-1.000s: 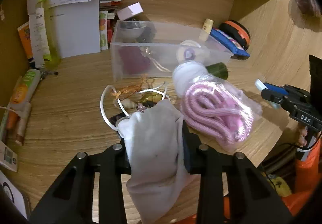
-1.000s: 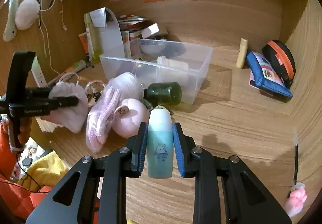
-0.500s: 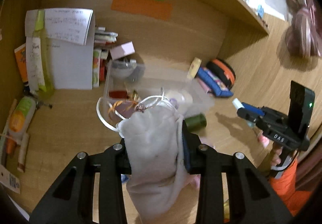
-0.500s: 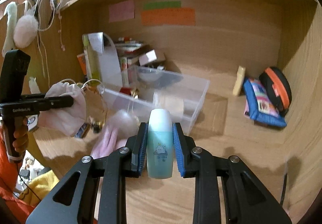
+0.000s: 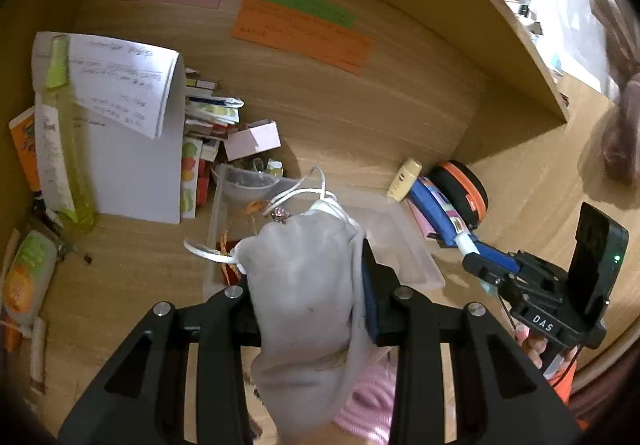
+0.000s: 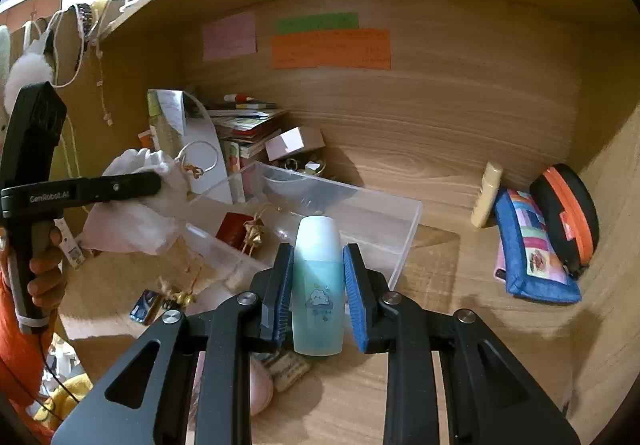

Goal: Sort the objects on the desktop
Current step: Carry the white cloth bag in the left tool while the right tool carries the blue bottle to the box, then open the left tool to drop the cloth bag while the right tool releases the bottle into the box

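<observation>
White drawstring pouch [image 5: 308, 285] sits at lower centre of the left wrist view, clamped between the pads of the left gripper [image 5: 306, 305] and held in the air over the near left corner of the clear plastic bin [image 6: 404, 229]. Its cord loops [image 5: 304, 189] and an orange tassel trail loose toward the bin rim.

Blue-and-white bottle [image 6: 318, 285] stands upright at centre of the right wrist view, pinched by the right gripper [image 6: 318, 285] just in front of the bin's near wall.

Risks, as I judge them:
- the cords may snag on the bin edge or on the trinkets inside, so the pouch drags or the light bin shifts;
- the soft pouch bulges past the pads and could slip out;
- the smooth bottle may tip over when let go;
- both grippers aim at one bin and could collide;
- clutter under the grippers, such as the pink rope bundle [image 5: 366, 405], may be knocked.
</observation>
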### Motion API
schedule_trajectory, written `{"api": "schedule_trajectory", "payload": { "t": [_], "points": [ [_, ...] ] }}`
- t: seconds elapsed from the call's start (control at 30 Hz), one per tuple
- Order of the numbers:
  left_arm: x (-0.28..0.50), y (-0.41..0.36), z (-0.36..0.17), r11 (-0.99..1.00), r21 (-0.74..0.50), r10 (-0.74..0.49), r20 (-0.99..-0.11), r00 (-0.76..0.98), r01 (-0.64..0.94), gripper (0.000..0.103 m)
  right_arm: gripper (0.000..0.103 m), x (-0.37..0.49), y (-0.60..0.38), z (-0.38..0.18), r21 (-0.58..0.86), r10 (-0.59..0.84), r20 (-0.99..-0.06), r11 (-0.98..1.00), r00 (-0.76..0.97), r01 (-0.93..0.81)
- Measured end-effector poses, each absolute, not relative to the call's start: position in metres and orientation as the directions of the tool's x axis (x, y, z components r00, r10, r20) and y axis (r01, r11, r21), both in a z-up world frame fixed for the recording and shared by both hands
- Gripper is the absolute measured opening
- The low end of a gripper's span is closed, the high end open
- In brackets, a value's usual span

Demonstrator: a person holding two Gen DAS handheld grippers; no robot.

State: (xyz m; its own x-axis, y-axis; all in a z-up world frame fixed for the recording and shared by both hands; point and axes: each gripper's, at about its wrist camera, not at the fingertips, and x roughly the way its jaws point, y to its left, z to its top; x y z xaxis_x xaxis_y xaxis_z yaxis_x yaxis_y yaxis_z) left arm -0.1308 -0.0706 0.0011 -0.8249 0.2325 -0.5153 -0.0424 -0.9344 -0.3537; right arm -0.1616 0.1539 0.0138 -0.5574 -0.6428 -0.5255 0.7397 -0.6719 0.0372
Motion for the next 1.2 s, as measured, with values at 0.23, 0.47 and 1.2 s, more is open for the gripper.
{"api": "schedule_trajectory", "payload": {
  "t": [0.23,0.47,1.2],
  "points": [
    [-0.167,-0.073,-0.008,-0.919,-0.395,0.229,-0.533,-0.814,0.0,0.034,0.023,-0.192,0.143,0.008,0.065,-0.637,-0.55,-0.677,-0.54,0.733],
    [-0.201,-0.079,-0.022,-0.914,-0.396,0.164,-0.563,-0.81,0.091,0.034,0.023,-0.21,0.12,0.005,0.078,-0.645,-0.575,-0.656,-0.503,0.751],
    [-0.216,-0.076,-0.057,-0.943,-0.304,0.101,-0.647,-0.756,0.134,0.041,0.023,-0.205,0.037,-0.04,0.008,-0.59,-0.68,-0.601,-0.436,0.8]
  ]
}}
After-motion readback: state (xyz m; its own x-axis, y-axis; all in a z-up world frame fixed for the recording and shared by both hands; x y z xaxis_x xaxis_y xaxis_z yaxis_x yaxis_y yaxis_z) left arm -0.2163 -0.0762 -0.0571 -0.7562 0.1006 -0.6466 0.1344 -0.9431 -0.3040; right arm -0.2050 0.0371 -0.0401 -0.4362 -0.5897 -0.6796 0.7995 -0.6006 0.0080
